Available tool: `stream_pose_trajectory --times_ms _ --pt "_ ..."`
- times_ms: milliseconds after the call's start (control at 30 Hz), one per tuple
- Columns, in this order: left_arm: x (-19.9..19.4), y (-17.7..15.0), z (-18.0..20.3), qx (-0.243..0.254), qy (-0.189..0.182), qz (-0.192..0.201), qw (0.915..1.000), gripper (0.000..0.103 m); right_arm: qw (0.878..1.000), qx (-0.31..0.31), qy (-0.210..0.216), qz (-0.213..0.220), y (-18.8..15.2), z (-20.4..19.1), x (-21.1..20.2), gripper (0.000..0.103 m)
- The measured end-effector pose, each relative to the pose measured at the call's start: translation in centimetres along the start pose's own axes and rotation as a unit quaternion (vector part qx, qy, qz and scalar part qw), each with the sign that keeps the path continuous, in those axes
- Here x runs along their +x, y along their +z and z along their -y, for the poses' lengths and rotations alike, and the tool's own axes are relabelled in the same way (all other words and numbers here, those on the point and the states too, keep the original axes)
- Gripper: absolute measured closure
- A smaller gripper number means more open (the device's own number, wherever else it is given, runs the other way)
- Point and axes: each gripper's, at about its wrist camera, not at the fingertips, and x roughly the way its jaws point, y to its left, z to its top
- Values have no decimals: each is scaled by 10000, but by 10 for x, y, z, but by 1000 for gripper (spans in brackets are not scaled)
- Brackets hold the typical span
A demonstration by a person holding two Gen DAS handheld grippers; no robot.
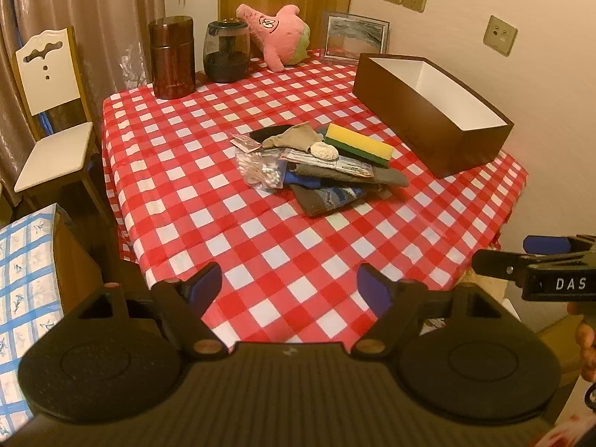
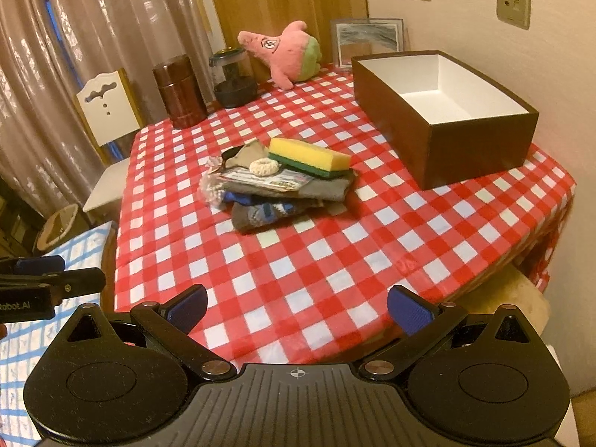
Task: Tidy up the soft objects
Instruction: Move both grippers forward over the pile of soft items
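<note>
A pile of soft things lies mid-table: a yellow-green sponge (image 1: 359,145) (image 2: 309,156), a white scrunchie (image 1: 325,149) (image 2: 263,167), a beige cloth (image 1: 294,138), grey and blue socks (image 1: 327,193) (image 2: 272,210) and a bag of cotton swabs (image 1: 260,169). An empty brown box (image 1: 428,126) (image 2: 476,149) stands at the right. A pink plush (image 1: 277,31) (image 2: 285,52) leans at the back. My left gripper (image 1: 288,287) and right gripper (image 2: 296,309) are open and empty over the near table edge.
A brown canister (image 1: 172,57) and a dark glass jar (image 1: 226,52) stand at the back left, a framed picture (image 1: 354,37) at the back. A white chair (image 1: 52,111) stands left of the table. A blue-patterned surface (image 1: 26,287) lies at the near left.
</note>
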Motion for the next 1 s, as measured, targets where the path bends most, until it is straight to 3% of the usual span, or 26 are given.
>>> stream_pose_trajectory --times_ms 367,633,900,1000 --pt "54 46 22 -191 250 40 9995 28 9977 -614 280 73 63 34 61 8" --pt "117 92 51 -297 303 6 9991 38 9903 -1210 673 -133 122 66 125 14" --pt "169 115 67 -286 469 -110 9984 53 9777 -1675 1166 -491 156 87 180 19" --pt "185 121 70 -276 541 -181 9980 53 9735 -1756 1337 -599 163 92 193 19"
